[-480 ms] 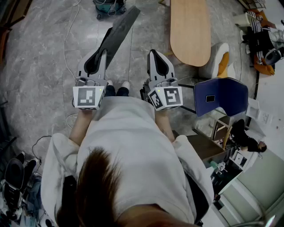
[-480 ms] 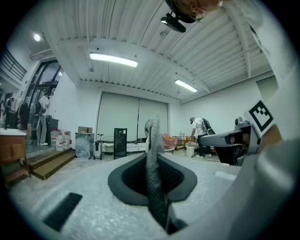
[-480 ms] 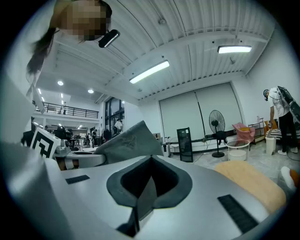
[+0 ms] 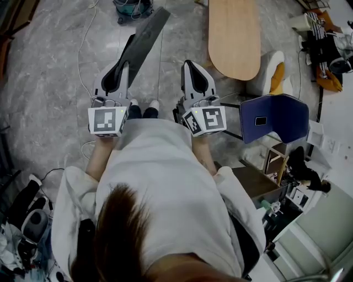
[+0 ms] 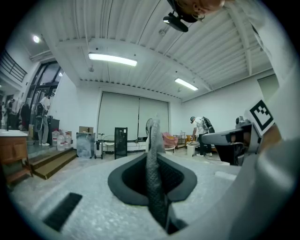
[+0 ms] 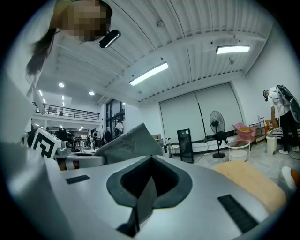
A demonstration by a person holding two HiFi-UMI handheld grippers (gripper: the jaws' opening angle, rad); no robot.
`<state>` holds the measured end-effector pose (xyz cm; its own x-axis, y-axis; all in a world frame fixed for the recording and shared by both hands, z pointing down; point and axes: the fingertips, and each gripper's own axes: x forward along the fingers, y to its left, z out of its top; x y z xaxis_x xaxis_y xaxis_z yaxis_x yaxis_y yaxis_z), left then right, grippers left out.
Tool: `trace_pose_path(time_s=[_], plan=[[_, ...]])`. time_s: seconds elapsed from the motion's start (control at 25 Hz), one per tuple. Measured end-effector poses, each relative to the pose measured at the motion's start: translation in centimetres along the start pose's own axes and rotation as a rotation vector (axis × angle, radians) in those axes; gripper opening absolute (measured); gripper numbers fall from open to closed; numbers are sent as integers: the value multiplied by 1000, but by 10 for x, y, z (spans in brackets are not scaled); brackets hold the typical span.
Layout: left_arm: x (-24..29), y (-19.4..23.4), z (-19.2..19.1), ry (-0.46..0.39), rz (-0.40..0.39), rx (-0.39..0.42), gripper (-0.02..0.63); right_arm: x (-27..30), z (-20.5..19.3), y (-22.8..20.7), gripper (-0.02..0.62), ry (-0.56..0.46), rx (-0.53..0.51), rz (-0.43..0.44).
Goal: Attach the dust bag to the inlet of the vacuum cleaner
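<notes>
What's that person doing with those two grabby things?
A person is standing up with a gripper in each hand, both held out level in front. The left gripper is shut on one end of a flat grey dust bag, which sticks out ahead of it. The right gripper is shut and holds nothing. The bag isn't fitted to anything yet. A teal machine sits on the floor further ahead, possibly the vacuum cleaner.
</notes>
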<state>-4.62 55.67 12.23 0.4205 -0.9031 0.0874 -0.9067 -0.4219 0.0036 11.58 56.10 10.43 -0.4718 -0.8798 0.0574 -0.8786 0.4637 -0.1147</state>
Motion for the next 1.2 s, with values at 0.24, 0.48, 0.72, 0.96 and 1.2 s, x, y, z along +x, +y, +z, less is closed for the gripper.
trace_pose_path(time_s=[0.24, 0.48, 0.72, 0.96, 1.2], plan=[[9, -18, 6, -3, 3, 13, 38, -8, 5, -17, 2, -22, 27, 30], [25, -35, -2, 39, -90, 116, 38, -15, 0, -36, 2, -22, 36, 29], [52, -60, -32, 218, -294, 332, 38, -14, -12, -62, 2, 0, 60, 11], [85, -57, -66, 378, -497, 407, 38, 22, -15, -77, 2, 16, 80, 16], [131, -26, -67, 386, -572, 381, 38, 80, -10, -96, 2, 29, 100, 4]])
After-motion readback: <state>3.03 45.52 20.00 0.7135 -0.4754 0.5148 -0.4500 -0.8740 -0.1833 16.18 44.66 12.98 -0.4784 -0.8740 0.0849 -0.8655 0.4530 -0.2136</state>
